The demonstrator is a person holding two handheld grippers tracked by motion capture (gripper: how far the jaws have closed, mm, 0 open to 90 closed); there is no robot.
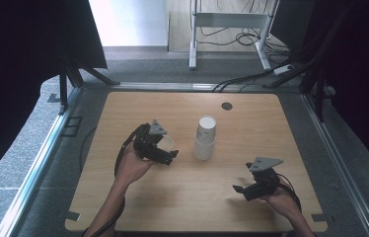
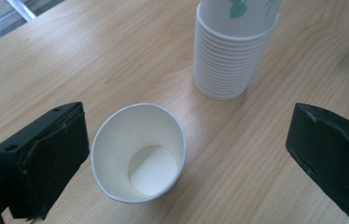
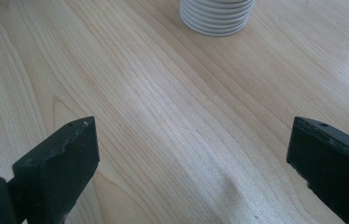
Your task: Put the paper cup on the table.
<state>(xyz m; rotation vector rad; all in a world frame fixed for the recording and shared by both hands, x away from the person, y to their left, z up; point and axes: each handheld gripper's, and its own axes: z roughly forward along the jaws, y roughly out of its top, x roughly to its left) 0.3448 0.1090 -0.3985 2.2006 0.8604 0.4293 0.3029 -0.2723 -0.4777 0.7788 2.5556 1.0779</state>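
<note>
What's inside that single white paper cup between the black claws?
Nothing: the single white paper cup stands upright on the light wooden table, and its round bottom shows bare. The near inner wall is hidden by the rim, so that part cannot be checked.

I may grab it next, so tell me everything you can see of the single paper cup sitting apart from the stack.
The single paper cup is plain white, looks like thin paper, has a rolled rim and is empty, its round bottom visible inside. It stands upright, mouth up, on the wooden table, left of the stack of cups and clear of it. It sits between the open jaws of the left tool, close to one jaw; whether that jaw touches it is unclear.
</note>
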